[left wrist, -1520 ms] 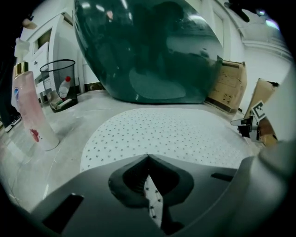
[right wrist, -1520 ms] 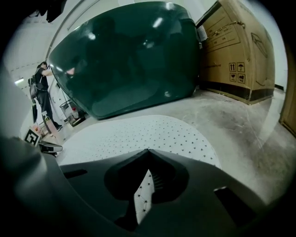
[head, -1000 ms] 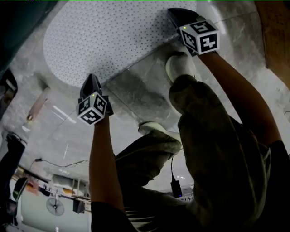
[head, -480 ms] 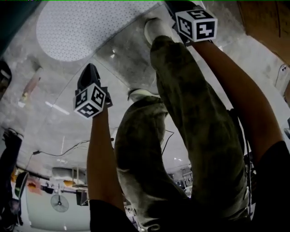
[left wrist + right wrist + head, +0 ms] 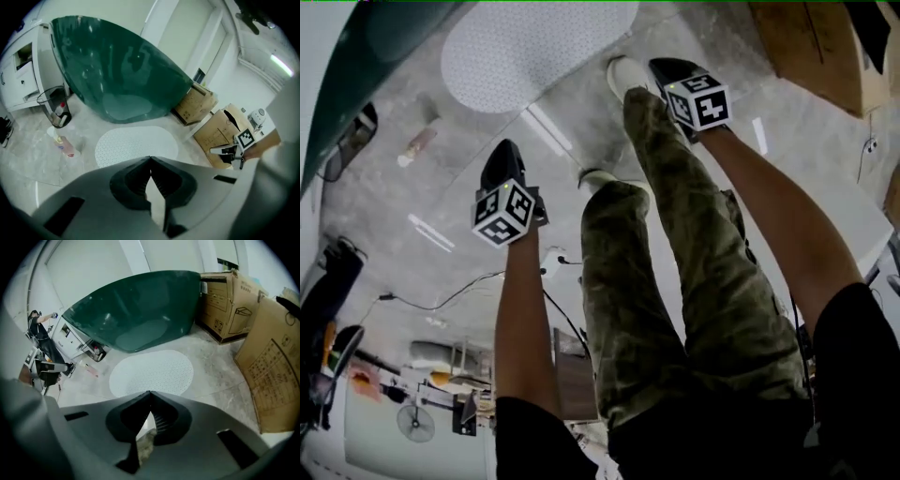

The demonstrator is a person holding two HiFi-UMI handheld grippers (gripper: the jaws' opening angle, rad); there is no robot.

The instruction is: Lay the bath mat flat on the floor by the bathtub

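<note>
The white dotted oval bath mat (image 5: 534, 47) lies flat on the grey floor beside the dark green bathtub (image 5: 384, 56). In both gripper views the mat (image 5: 136, 145) (image 5: 152, 373) shows ahead of the jaws and below the tub (image 5: 122, 75) (image 5: 140, 310). My left gripper (image 5: 504, 148) hangs shut and empty above the floor, short of the mat's near edge. My right gripper (image 5: 662, 66) is also shut and empty, off the mat's right end. In each gripper view the jaws meet at a point, left gripper (image 5: 150, 159) and right gripper (image 5: 150, 393), with nothing between them.
The person's camouflage-trousered legs (image 5: 675, 262) and white shoes (image 5: 623, 73) stand between the grippers. Cardboard boxes (image 5: 225, 296) (image 5: 276, 362) stand right of the tub. A bottle (image 5: 63, 145) lies on the floor and a wire bin (image 5: 54, 108) stands left of the mat. A cable (image 5: 441, 302) trails on the floor.
The view has pulled up and back from the mat, which now sits smaller at the top. Both grippers have come away from its edge, still shut.
</note>
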